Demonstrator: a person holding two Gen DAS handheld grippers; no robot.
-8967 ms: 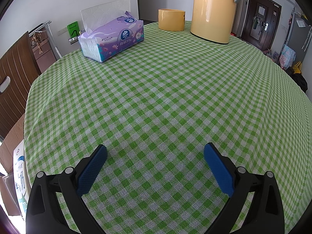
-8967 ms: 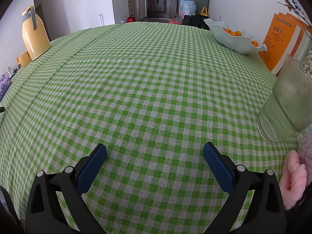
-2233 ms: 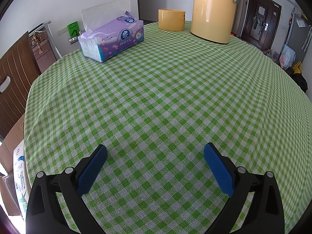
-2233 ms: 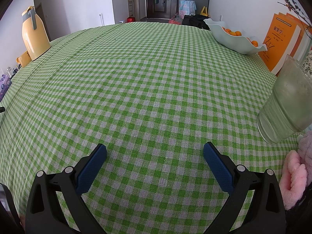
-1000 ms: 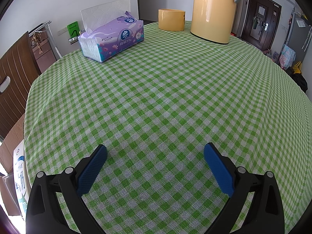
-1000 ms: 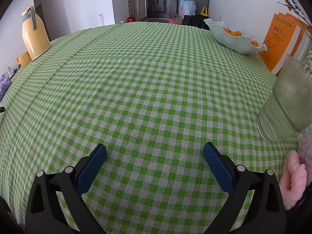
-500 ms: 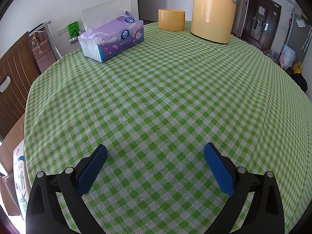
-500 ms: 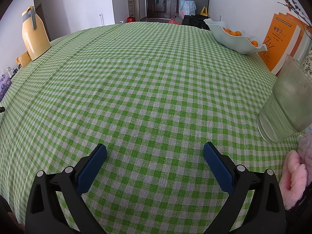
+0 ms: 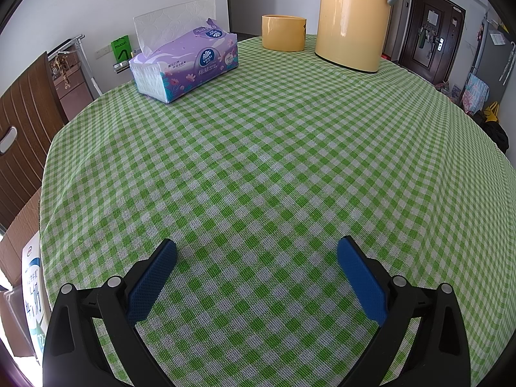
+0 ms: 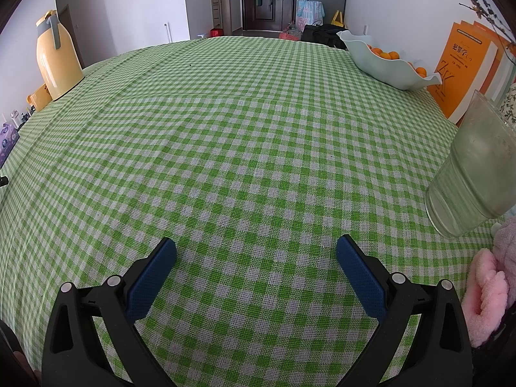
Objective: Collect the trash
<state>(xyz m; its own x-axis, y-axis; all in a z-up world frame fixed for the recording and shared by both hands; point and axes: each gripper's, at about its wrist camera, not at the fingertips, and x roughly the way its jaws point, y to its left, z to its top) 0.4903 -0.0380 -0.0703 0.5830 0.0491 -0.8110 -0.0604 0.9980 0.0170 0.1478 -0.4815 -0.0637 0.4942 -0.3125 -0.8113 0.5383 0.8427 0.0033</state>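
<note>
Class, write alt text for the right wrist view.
An open right gripper hovers over a green checked tablecloth, holding nothing. A cloudy glass stands at right, with a fruit bowl and orange books beyond, and a yellow jug far left.

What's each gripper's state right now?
Left gripper: open, holding nothing, over the green checked tablecloth.
Right gripper: open, holding nothing.

Green-white checked tablecloth (image 9: 258,161), yellow jug (image 9: 351,16)
</note>
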